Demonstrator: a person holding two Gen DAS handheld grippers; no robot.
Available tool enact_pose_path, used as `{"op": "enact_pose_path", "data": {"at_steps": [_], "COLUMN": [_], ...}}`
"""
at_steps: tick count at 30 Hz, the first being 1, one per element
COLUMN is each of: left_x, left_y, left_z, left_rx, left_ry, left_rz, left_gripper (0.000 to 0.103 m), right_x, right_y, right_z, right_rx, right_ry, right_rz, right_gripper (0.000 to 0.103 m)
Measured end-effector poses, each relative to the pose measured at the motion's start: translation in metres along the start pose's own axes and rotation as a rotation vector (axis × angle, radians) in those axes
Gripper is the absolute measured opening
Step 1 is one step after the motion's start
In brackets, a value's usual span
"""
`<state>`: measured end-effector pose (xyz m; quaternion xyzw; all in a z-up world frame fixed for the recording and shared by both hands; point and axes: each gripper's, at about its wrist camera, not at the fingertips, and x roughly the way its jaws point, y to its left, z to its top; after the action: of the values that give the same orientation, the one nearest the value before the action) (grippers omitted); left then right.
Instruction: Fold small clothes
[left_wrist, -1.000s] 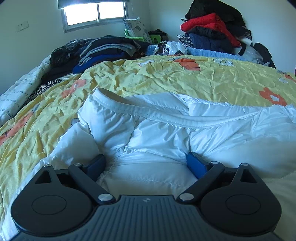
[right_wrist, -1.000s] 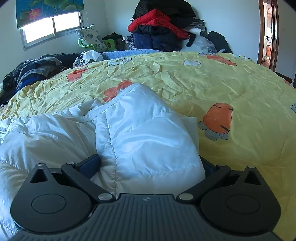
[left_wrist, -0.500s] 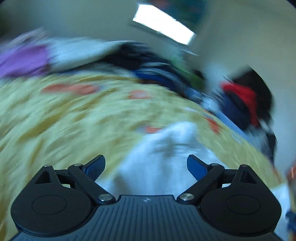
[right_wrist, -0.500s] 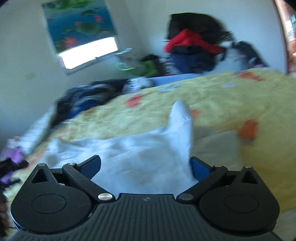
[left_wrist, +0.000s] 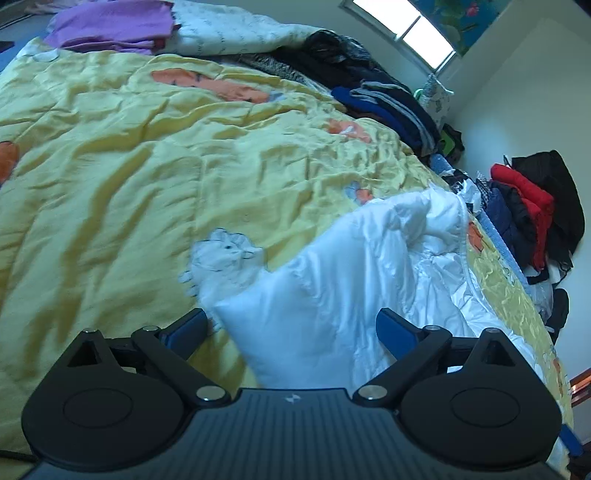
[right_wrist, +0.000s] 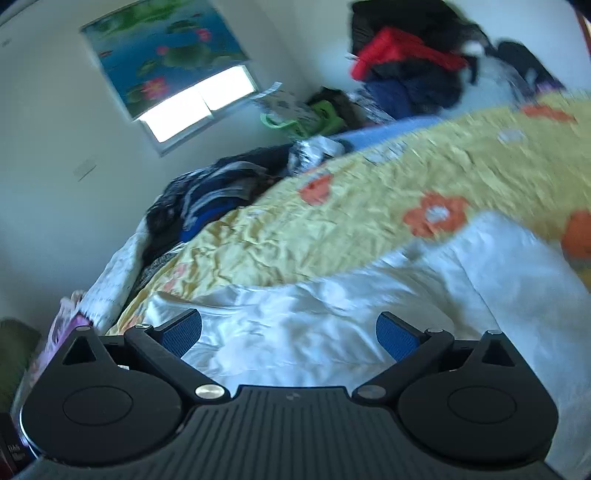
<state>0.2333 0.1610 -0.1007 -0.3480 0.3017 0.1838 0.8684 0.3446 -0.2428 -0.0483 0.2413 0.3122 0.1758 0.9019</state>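
Because both tongs stand with their blue pads wide apart, neither one holds cloth now. The left gripper (left_wrist: 291, 325) has a corner of the white padded jacket (left_wrist: 369, 280) between its pads, but they do not press it. The jacket lies crumpled in the lower right of that frame, on the yellow quilt (left_wrist: 147, 166). The right gripper (right_wrist: 290, 328) hovers over the same jacket (right_wrist: 369, 314), which fills the lower middle of its blurred frame. I judge that both look for a new edge to grip.

Jacket (left_wrist: 369, 266) on quilt (left_wrist: 147, 166), clothes pile (left_wrist: 384, 96) behind
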Motion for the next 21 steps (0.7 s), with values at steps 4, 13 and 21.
{"op": "enact_pose_path", "data": {"at_steps": [4,13,21], "left_x": [0.006,0.015,0.016], "left_y": [-0.010,-0.022,-0.025], "left_z": [-0.003,-0.001,-0.001], "left_rx": [0.041,0.080,0.105], "left_ry": [-0.002,0.010,0.018], "left_rz": [-0.011,0.022,0.039], "left_gripper": [0.099,0.098,0.098], "right_x": [0.006,0.032,0.080], "right_y": [0.001,0.051,0.030], "right_z": [-0.010,-0.012,-0.027], "right_rx": [0.002,-0.291,-0.347], "right_ry": [0.023,0.053,0.137], "right_rz": [0.000,-0.037,-0.105], "right_gripper": [0.101,0.102,0.101]}}
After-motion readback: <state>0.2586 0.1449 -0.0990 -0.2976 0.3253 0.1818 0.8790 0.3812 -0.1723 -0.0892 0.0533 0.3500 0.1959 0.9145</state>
